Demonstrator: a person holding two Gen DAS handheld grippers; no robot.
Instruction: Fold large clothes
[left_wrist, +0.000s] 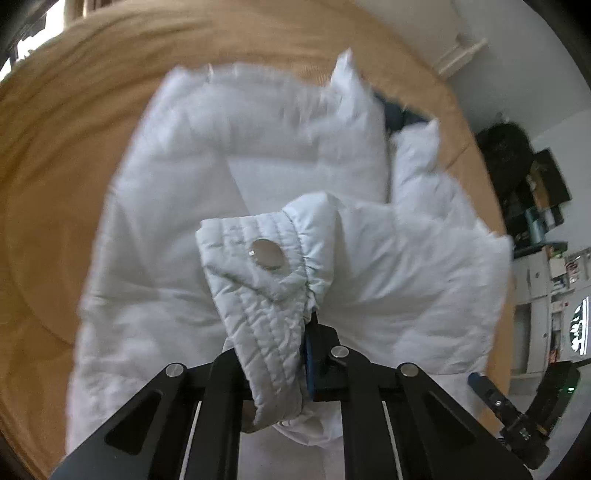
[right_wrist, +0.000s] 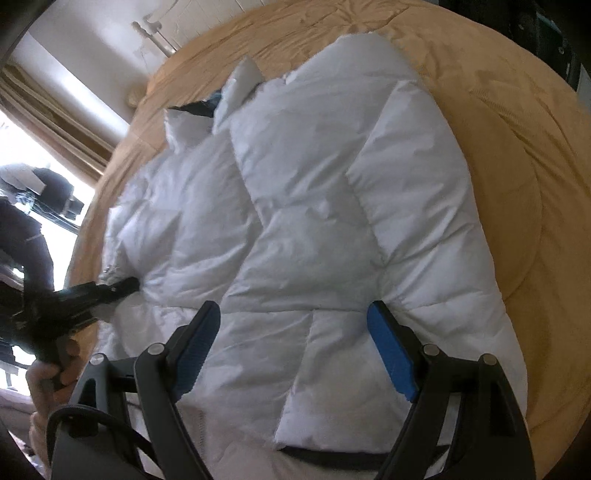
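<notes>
Left gripper (left_wrist: 275, 354) angled steeply down, black fingers nearly together and clamped on the quilted white sleeve cuff with a round silver snap button (left_wrist: 258, 291), cuff lifted clear of the fabric below; seen in the right wrist view at the jacket's left edge, gripped by a bare hand (right_wrist: 50, 373) below a dark sleeve. Right gripper (right_wrist: 295, 347) also pitched downward, blue-padded fingers (right_wrist: 388, 350) spread wide over the jacket's lower panels, nothing between them. Puffy white quilted jacket (right_wrist: 314, 192) spread flat over the tan bedspread (right_wrist: 498, 129), collar at the far end with a dark lining showing. Cluttered shelves (left_wrist: 543, 206) off to the right in the left wrist view; curtained window (right_wrist: 55, 110) beyond the bed
</notes>
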